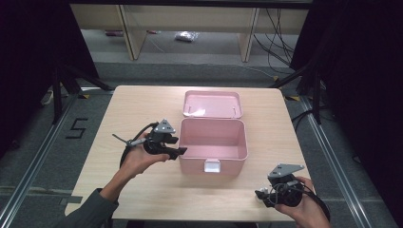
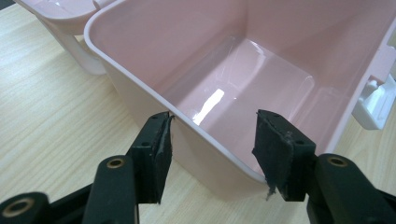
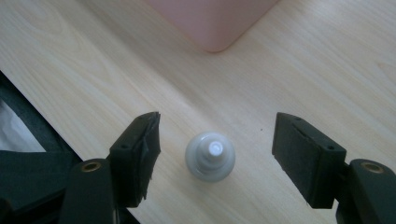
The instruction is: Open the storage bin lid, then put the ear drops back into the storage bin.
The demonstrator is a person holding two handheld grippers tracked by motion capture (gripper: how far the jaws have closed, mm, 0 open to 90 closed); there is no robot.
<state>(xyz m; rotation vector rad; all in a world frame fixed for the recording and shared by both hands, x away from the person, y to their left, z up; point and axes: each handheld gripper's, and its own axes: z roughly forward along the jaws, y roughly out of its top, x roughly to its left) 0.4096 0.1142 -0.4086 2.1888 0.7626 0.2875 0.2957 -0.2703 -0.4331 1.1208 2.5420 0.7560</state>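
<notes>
Left gripper [image 1: 178,152]: held in the person's left hand [image 1: 138,159] at the left wall of the pink box [image 1: 214,142]. In the left gripper view its jaws stand apart, empty, straddling the box's near corner rim [image 2: 187,122]: one pad outside the wall, the other over the inside. Whether either pad touches the plastic is hard to tell.

Right gripper [image 1: 259,194]: low at the table's front right edge, in the person's right hand [image 1: 309,209], which is cut off by the bottom of the high view. Its jaws are spread wide in the right gripper view, with nothing clamped.

Small white piece [image 3: 210,155]: a round, stepped, cap-like thing standing on the table between the right gripper's pads, touching neither. Seen from above and slightly blurred, so what it is stays unclear. In the high view it is a pale speck [image 1: 258,198] mostly hidden by the gripper.

Pink box: open, near the table's middle, interior bare and glossy. Its lid [image 1: 212,104] lies back behind it. A white latch [image 1: 212,166] sits on the front wall; in the left gripper view the latch [image 2: 373,105] is cut off at the right edge. A blurred corner of the box [image 3: 215,21] shows at the top of the right gripper view.

Table [image 1: 142,109]: light wood.

Surroundings: dark curtains at both sides; floor things beyond are too small to name.
</notes>
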